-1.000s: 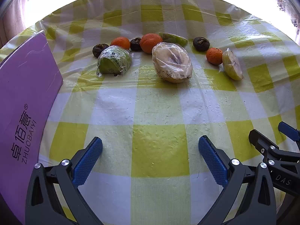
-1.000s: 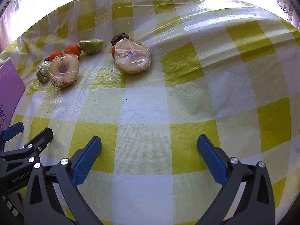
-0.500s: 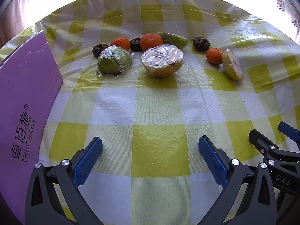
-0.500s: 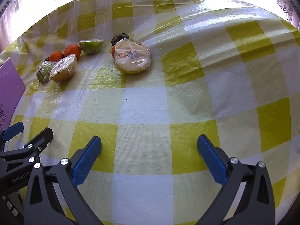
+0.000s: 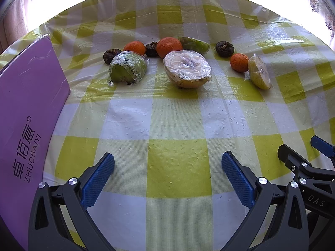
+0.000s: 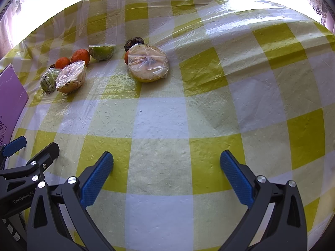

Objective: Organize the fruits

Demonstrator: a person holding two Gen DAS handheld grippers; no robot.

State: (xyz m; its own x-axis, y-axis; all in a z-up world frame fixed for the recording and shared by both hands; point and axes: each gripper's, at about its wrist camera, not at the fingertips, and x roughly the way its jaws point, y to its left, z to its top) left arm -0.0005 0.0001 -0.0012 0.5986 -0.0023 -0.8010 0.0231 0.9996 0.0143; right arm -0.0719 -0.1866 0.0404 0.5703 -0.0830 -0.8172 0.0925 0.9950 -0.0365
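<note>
Fruits: I've got them strung along the far tabletop [image 5: 178, 121]. A wrapped half [image 5: 187, 68] sits mid-row, cut face up, a wrapped green piece [image 5: 126, 69] to its left, oranges [image 5: 169, 46] and dark ones [image 5: 224, 49] behind.
Box: purple box [image 5: 27, 96] at the left edge.
Left gripper [image 5: 167, 174]: wide open, holding nothing.
Right gripper [image 6: 166, 172]: same, spread and empty.

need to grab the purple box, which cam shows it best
The left wrist view: the purple box fills its left edge, printed lettering readable. The right wrist view catches only a cropped corner at its left border.
</note>
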